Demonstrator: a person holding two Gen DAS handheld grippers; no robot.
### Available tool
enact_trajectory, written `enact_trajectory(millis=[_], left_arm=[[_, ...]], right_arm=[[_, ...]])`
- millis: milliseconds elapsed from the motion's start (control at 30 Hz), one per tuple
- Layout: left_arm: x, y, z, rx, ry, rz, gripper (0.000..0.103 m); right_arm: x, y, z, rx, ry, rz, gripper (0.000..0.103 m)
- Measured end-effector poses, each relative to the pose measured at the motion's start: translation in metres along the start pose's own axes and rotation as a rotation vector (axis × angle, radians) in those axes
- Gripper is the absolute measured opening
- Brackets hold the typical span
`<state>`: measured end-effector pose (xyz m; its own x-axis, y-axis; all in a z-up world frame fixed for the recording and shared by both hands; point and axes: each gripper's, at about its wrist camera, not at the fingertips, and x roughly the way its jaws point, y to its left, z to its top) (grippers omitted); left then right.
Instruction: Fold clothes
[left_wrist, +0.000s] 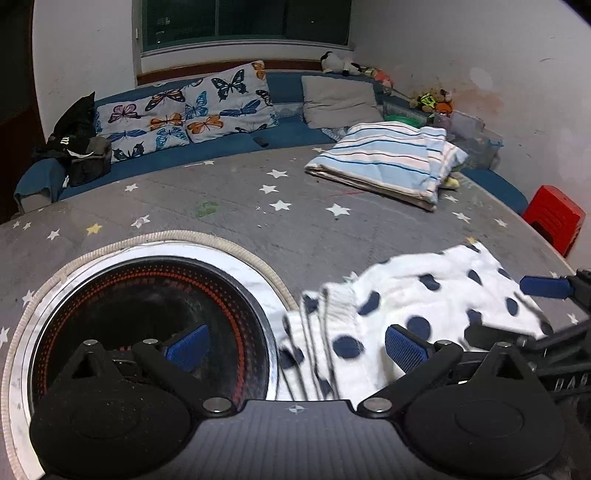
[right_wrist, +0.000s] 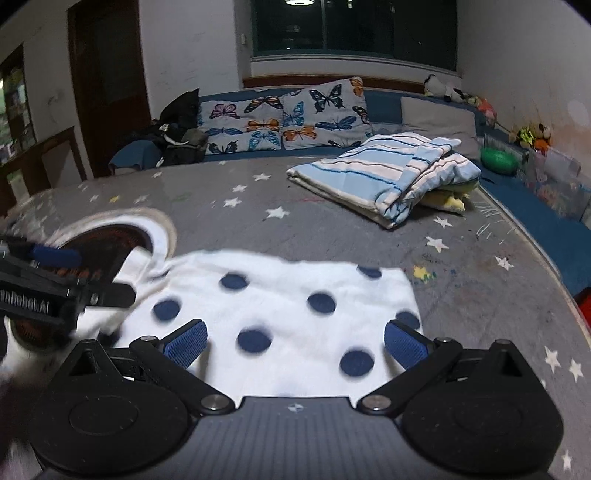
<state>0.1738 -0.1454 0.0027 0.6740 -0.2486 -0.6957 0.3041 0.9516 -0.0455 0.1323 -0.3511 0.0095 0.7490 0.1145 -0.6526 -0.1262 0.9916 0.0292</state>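
Note:
A white garment with navy polka dots (left_wrist: 406, 306) (right_wrist: 288, 295) lies flat on the grey star-patterned surface (left_wrist: 280, 236). Its ribbed edge points toward the round black plate. My left gripper (left_wrist: 295, 349) is open, low over the garment's left end, with one pad above the plate and the other above the cloth. My right gripper (right_wrist: 295, 343) is open too, with the dotted cloth spread between and beyond its blue pads. Each gripper shows at the edge of the other's view. Neither holds the cloth.
A round black plate with a silver rim (left_wrist: 147, 325) is set into the surface at the left. A folded blue-striped blanket (right_wrist: 380, 177) lies further back. Butterfly pillows (right_wrist: 284, 118), a black bag (left_wrist: 74, 140), soft toys and a red stool (left_wrist: 554, 218) line the edges.

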Motion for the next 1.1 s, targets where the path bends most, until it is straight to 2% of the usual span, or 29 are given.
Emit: enact_trajectory(millis=[233, 467, 633, 1100], left_arm=[[-0.018, -0.002, -0.017, 0.009, -0.003, -0.01, 0.103], [-0.034, 0.001, -0.036, -0.014, 0.006, -0.027, 0.103], [-0.042, -0.003, -0.051, 0.001, 0.013, -0.035, 0.103], [-0.057, -0.014, -0.087, 0.037, 0.03, -0.075, 0.103]], right_arm=[[-0.026, 0.018, -0.033, -0.041, -0.003, -0.021, 0.103], [-0.054, 0.022, -0.054, 0.028, -0.037, -0.017, 0.103], [-0.062, 0.026, -0.069, 0.059, -0.038, -0.008, 0.103], [-0.073, 0.039, -0.099, 0.091, -0.031, -0.068, 0.103]])
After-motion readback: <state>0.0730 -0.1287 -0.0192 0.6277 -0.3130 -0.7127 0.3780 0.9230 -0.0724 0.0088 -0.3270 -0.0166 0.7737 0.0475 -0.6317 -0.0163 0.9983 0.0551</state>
